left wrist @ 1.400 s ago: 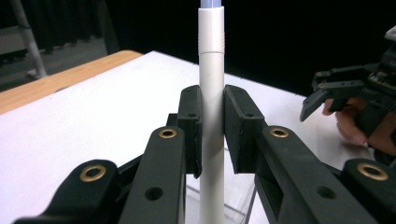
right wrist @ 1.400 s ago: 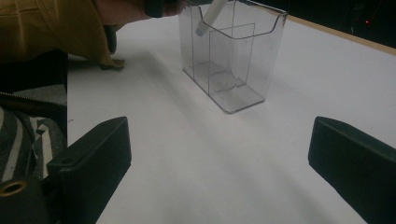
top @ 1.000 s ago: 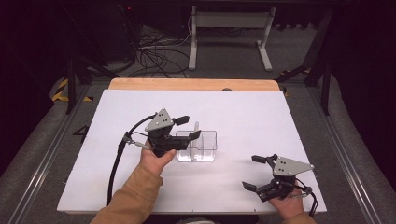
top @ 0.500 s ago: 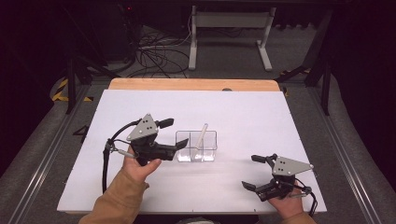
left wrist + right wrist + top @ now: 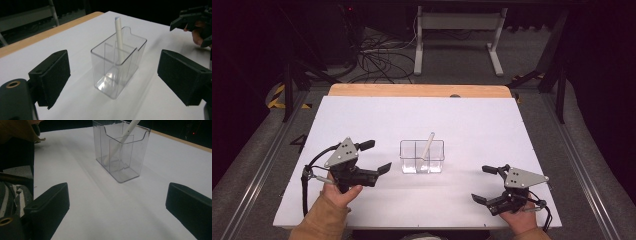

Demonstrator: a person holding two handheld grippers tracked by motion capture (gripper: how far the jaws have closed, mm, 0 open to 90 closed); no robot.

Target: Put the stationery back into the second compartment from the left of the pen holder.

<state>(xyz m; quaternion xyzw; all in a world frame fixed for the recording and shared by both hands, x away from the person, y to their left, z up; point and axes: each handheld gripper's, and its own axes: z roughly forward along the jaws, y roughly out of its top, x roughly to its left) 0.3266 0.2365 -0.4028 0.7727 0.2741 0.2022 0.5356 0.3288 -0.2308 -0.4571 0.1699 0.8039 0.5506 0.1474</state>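
Both tongs are gaping empty: the left tongs (image 5: 379, 156) are sitting just beside the clear holder (image 5: 422, 156), the right tongs (image 5: 482, 184) farther off. Leaning inside it, the white stick (image 5: 428, 145) is raising the risk; a careless nudge could topple the light holder.

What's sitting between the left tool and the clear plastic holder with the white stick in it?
Nothing: bare white table separates the open left tool from the clear plastic holder, as the left gripper view shows.
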